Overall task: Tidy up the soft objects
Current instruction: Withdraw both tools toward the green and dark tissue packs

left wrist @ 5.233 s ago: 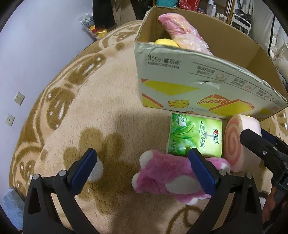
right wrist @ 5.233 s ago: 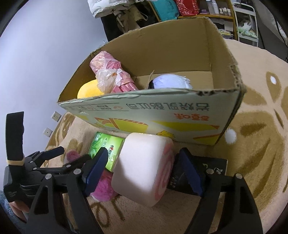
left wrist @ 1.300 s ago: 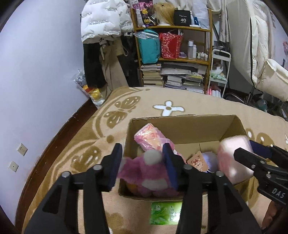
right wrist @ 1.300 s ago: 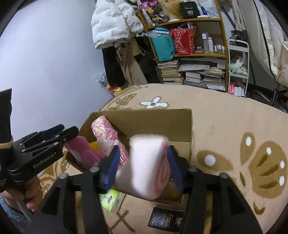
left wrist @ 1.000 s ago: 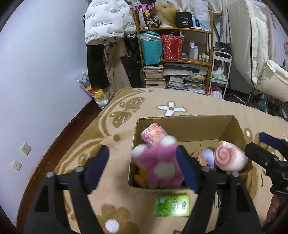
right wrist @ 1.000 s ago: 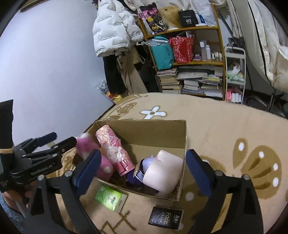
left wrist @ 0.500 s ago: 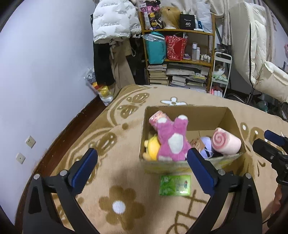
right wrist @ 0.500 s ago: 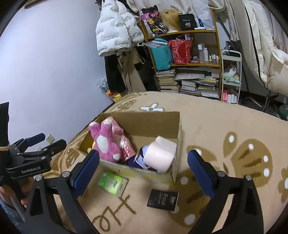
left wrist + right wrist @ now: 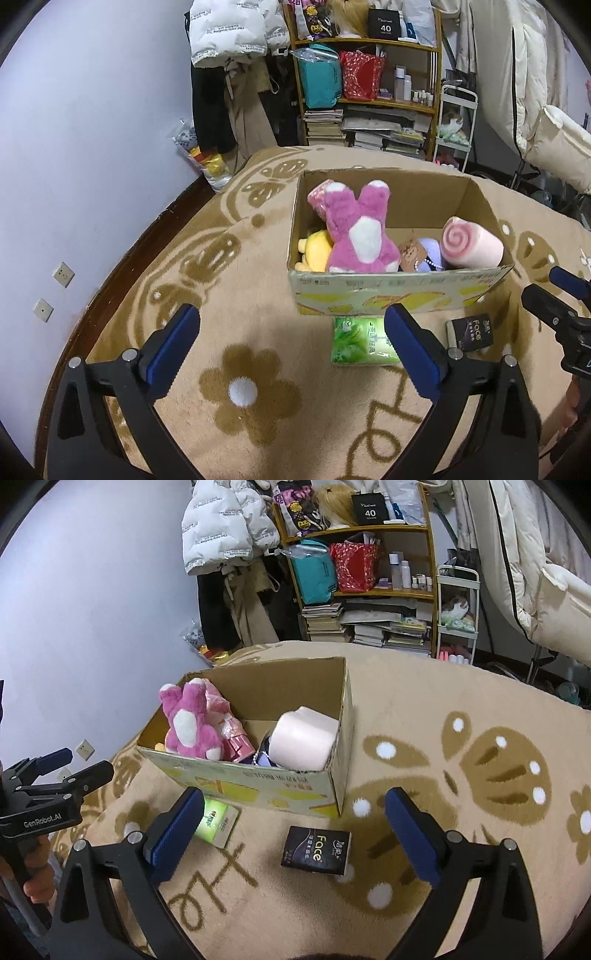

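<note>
An open cardboard box [image 9: 399, 297] [image 9: 258, 786] stands on the beige carpet. Inside it lie a pink plush toy [image 9: 356, 232] [image 9: 188, 723], a pink swirl roll cushion [image 9: 471, 243] [image 9: 306, 736], a yellow plush [image 9: 316, 251], a pink wrapped bundle [image 9: 231, 723] and a purple item [image 9: 430, 253]. A green tissue pack [image 9: 364, 341] [image 9: 218, 821] and a black "Face" pack [image 9: 469, 332] [image 9: 317, 851] lie on the carpet in front of the box. My left gripper [image 9: 291, 343] and right gripper [image 9: 293, 825] are both open and empty, held above the carpet short of the box.
A cluttered shelf [image 9: 369, 74] with books, bags and bottles stands behind the carpet, next to hanging coats [image 9: 229, 74]. A white cart [image 9: 456, 613] and white bedding [image 9: 546, 572] are at the right. The purple wall [image 9: 92, 147] runs along the left.
Both grippers let go of the pink plush and the roll cushion over the box, opened wide, and pulled back and up. Both toys now rest inside the box.
</note>
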Demonstrator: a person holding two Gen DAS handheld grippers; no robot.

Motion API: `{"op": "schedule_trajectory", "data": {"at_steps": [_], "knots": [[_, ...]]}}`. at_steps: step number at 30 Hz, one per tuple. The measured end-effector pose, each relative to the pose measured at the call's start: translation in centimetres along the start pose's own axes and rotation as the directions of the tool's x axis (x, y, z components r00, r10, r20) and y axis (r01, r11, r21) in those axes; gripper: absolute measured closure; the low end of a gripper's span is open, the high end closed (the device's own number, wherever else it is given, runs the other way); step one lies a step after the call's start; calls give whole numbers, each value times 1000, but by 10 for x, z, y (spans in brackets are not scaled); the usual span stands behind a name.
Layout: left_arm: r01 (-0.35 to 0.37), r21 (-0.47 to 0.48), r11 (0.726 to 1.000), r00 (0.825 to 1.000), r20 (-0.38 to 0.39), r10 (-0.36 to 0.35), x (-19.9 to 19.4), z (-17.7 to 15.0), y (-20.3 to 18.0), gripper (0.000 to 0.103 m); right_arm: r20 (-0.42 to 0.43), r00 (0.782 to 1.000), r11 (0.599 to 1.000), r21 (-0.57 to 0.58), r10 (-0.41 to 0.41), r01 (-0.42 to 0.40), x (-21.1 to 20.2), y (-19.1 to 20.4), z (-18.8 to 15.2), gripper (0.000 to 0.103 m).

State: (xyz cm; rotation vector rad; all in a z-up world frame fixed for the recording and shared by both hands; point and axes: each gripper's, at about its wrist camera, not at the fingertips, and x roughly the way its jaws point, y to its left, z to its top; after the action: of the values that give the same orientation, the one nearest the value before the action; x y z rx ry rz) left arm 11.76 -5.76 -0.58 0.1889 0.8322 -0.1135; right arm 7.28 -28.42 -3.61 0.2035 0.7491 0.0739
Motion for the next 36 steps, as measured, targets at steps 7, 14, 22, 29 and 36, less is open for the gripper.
{"op": "schedule_trajectory", "data": {"at_steps": [7, 14, 22, 29, 36], "knots": [[11, 14, 1000, 1000, -22, -10, 18, -8, -7, 4, -14, 1000, 1000, 2, 0, 0, 20, -7, -11, 1], [16, 40, 999, 998, -63, -13, 39, -14, -18, 4, -52, 999, 1000, 18, -6, 7, 36, -13, -16, 1], [30, 47, 998, 995, -94, -26, 60, -16, -25, 4, -103, 995, 1000, 4, -8, 8, 57, -11, -24, 1], [42, 42, 998, 992, -125, -36, 78, -18, -28, 4, -143, 990, 1000, 10, -10, 11, 74, -15, -28, 1], [66, 61, 996, 987, -149, -56, 91, -21, -38, 4, -175, 984, 1000, 16, -17, 20, 85, -21, -32, 1]]}}
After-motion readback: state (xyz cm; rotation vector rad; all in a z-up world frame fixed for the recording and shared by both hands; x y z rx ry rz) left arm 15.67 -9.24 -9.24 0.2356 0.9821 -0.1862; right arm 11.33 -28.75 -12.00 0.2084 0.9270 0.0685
